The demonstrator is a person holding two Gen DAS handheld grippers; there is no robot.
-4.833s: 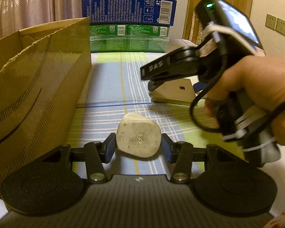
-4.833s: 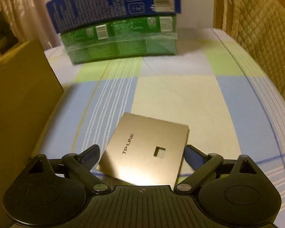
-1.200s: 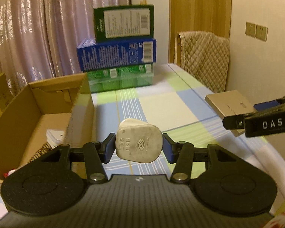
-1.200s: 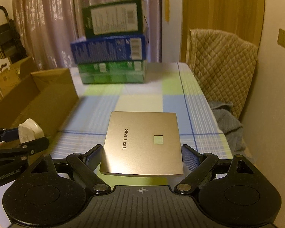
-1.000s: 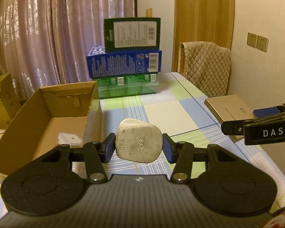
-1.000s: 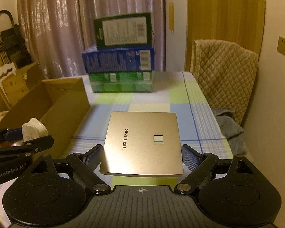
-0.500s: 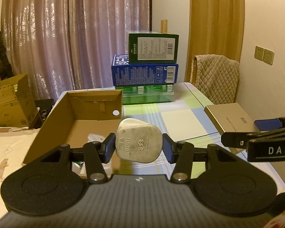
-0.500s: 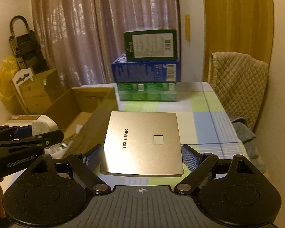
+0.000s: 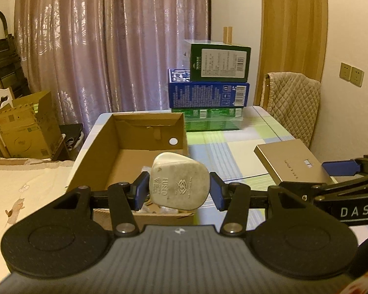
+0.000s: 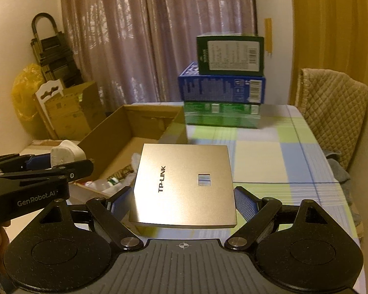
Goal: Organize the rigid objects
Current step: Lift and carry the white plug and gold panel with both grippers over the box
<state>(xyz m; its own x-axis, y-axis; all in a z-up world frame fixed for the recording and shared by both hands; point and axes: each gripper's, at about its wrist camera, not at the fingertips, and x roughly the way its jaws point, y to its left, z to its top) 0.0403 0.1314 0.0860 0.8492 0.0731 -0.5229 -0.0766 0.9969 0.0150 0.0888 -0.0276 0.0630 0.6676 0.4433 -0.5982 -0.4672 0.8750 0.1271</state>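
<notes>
My left gripper (image 9: 179,191) is shut on a white fused plug (image 9: 180,181), held in the air above the near end of an open cardboard box (image 9: 105,137). My right gripper (image 10: 181,202) is shut on a flat gold TP-LINK panel (image 10: 184,183), held level above the table beside the box (image 10: 115,129). In the left wrist view the gold panel (image 9: 292,164) and the right gripper (image 9: 341,181) show at the right. In the right wrist view the plug (image 10: 66,153) and left gripper (image 10: 44,161) show at the left. Several small items lie in the box.
A stack of green and blue cartons (image 9: 208,98) stands at the table's far end on the checked cloth (image 10: 269,156). A chair with a quilted cover (image 10: 331,103) is at the right. More cardboard boxes (image 9: 24,125) and a folded ladder (image 10: 51,49) stand at the left by the curtain.
Both grippers have lifted and drawn back from the table with their objects still held. The box's inside and more of the room have come into view.
</notes>
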